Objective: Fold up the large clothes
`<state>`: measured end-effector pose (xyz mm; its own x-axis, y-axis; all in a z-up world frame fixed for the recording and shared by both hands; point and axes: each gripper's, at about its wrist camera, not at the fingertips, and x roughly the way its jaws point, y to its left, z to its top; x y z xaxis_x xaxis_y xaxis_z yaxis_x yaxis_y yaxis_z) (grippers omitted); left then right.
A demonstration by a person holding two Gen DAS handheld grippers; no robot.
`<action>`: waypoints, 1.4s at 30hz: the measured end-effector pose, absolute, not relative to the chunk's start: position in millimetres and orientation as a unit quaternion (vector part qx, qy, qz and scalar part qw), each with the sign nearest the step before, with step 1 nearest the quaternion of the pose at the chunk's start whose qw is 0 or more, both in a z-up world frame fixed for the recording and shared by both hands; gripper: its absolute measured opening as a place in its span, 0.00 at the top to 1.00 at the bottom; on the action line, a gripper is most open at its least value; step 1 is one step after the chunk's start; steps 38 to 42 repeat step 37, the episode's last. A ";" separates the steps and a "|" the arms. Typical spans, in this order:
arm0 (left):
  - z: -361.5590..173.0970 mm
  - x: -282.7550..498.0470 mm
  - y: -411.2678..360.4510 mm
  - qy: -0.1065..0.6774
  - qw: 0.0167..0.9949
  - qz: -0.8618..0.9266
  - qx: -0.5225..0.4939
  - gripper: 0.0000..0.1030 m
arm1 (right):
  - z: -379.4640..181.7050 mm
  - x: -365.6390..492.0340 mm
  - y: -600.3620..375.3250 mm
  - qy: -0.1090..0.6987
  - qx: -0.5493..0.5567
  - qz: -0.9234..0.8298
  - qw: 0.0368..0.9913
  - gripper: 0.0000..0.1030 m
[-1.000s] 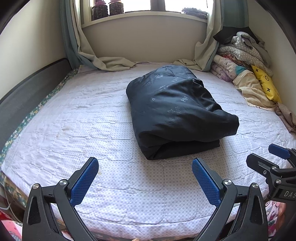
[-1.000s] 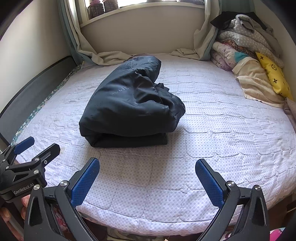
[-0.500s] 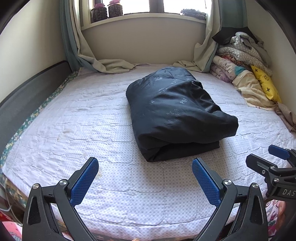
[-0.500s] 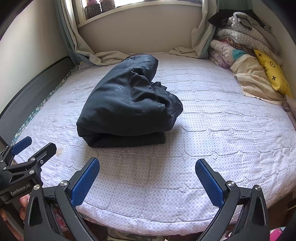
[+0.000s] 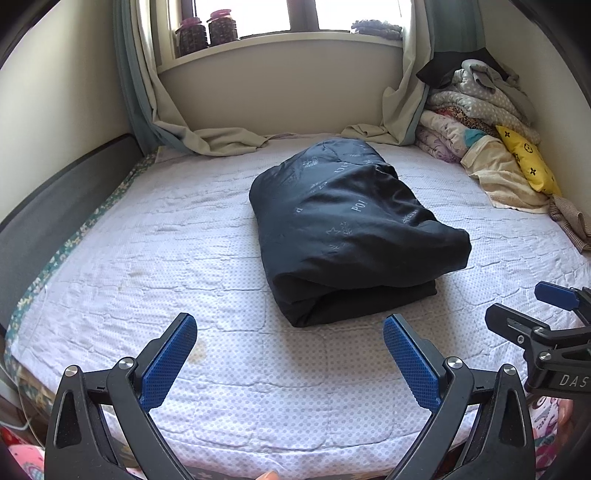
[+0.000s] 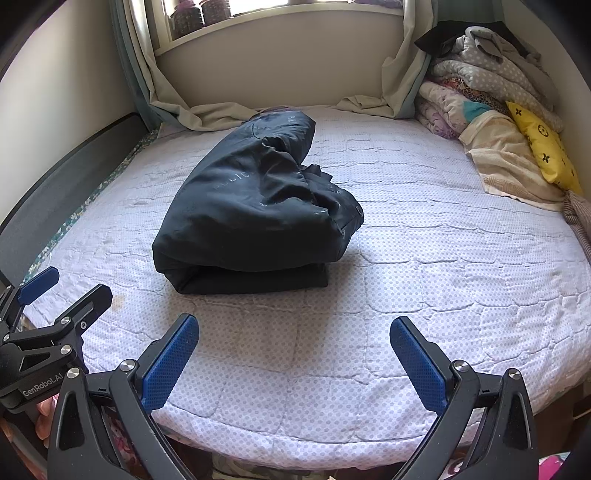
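Dark navy fabric, a folded garment (image 5: 351,229) printed with pale lettering and small motifs, lies in a thick bundle near the middle of the bed (image 5: 147,258), on its dotted white quilted cover. Seen from the left wrist, the left gripper (image 5: 288,358) hangs over the bed's near edge, short of the garment, its blue-padded jaws spread wide and holding nothing. Beyond the garment, curtains (image 5: 207,136) pool where the bed meets the wall under the window, and two dark jars (image 5: 207,31) stand on the sill. Right of the garment, a heap of bedding (image 5: 480,110) and a yellow cushion (image 5: 524,158) crowd the corner. The right gripper's tip shows at the frame's right edge.

From the right wrist, the garment (image 6: 255,206) sits left of centre, its folded layers facing the camera. The right gripper (image 6: 293,360) is likewise released, jaws apart and clear of the cloth, above the near edge of the bed (image 6: 443,258). The left gripper (image 6: 62,291) enters at lower left of the garment, also spread.
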<state>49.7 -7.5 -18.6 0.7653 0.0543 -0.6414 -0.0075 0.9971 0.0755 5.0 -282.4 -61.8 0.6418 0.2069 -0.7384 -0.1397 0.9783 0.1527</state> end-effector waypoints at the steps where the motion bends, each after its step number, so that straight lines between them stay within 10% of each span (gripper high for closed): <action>1: -18.3 49.9 -7.3 0.343 0.939 0.014 0.032 0.01 | -61.8 5.0 -282.4 0.412 0.041 0.096 0.905 0.00; 42: -20.6 48.5 -4.2 0.342 0.939 0.028 0.040 0.01 | -63.4 4.3 -282.3 0.417 0.040 0.095 0.903 0.00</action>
